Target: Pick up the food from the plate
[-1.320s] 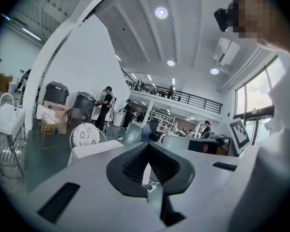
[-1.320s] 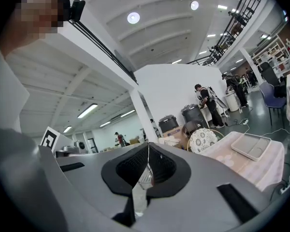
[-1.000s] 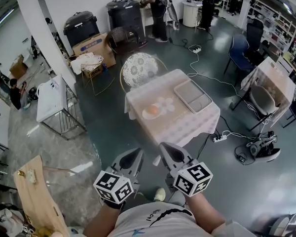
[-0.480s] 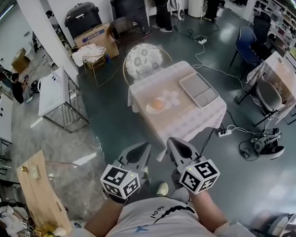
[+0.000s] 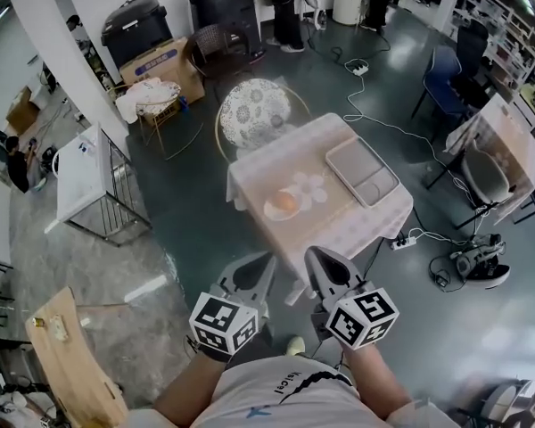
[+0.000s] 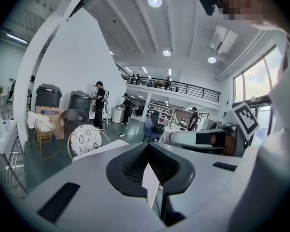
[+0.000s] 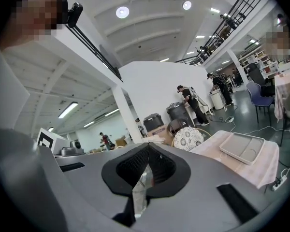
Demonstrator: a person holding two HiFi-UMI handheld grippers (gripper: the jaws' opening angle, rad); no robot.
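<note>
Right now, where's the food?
Head view, centre: the food sits on the plate, on the table's left half, left of the tray.

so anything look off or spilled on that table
Nothing stands out. The plate sits flat on the table with the food on it, the tray lies beside it, and nothing is spilled.

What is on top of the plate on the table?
One round orange piece of food sits on the white plate. The plate under it is covered; the food is too small to name.
</note>
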